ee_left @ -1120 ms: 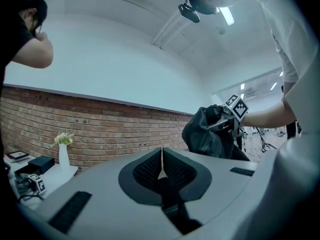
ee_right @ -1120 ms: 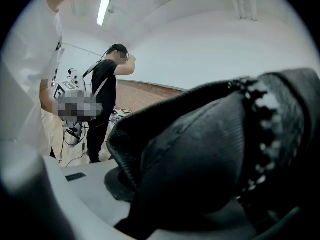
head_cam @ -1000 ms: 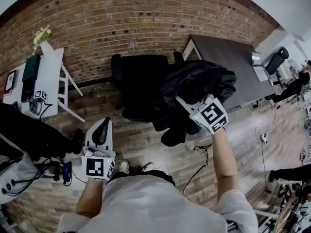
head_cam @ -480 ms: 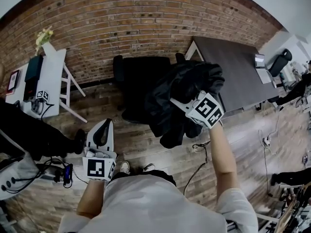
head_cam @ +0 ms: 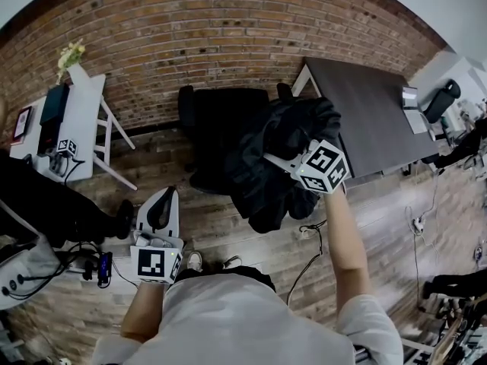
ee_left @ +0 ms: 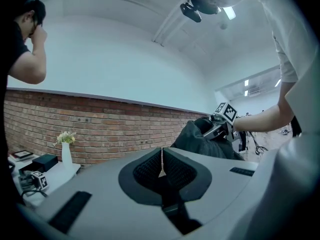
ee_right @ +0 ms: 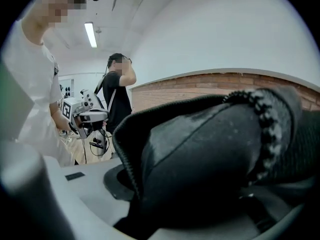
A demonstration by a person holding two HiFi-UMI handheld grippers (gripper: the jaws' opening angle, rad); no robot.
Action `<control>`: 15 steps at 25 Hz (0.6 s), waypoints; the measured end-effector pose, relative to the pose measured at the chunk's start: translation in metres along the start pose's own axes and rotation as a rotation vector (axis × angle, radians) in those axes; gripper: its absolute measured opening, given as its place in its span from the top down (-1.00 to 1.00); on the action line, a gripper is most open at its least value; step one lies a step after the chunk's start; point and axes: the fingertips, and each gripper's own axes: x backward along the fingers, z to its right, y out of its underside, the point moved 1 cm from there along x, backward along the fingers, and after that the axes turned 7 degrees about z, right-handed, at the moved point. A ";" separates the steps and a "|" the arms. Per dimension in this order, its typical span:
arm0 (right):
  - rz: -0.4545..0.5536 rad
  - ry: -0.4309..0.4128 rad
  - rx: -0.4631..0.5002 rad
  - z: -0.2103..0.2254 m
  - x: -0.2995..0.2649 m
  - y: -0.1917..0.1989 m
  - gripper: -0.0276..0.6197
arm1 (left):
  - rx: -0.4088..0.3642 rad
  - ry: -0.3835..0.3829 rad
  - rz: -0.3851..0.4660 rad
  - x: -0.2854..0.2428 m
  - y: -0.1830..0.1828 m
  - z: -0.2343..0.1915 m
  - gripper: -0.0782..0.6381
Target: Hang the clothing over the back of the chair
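The soft, bulky jacket (head_cam: 266,147) hung bunched from the right gripper (head_cam: 288,160) over the chair's (head_cam: 217,116) right side. The jaws had just been opening, with cloth between them. It would probably sag, so grip the collar. The left gripper (head_cam: 160,204), near left, was pressed together and empty.

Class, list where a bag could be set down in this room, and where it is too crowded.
Free: most of the dark table, right of the chair; the wood floor between the chair and the white side table. Crowded: the white side table's top, and at the chair, where the jacket hangs.
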 end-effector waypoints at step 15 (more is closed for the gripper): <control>-0.147 0.048 0.132 0.018 0.015 -0.005 0.49 | -0.003 0.003 -0.021 -0.008 0.004 -0.001 0.70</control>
